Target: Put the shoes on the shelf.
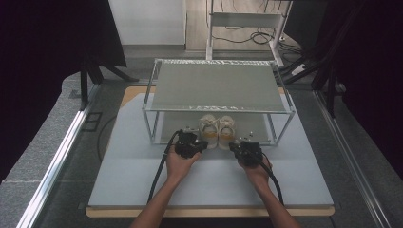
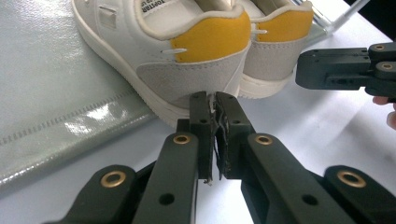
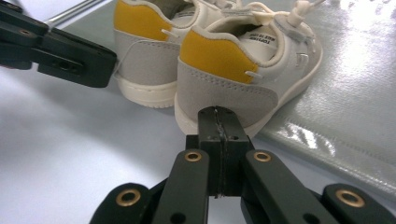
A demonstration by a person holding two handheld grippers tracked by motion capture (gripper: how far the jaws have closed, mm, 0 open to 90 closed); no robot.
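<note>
Both tongs are pressed together on nothing: the left tongs (image 2: 212, 100) at the left shoe's (image 2: 187, 51) heel, the right tongs (image 3: 219, 116) behind the right shoe (image 3: 243, 65). The pair sits on the rack's lower shelf (image 1: 259, 128), apparently placed; little seems left.

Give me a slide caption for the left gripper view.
Left gripper, jaws shut, points at the heel of a white and yellow shoe beside its twin.
</note>
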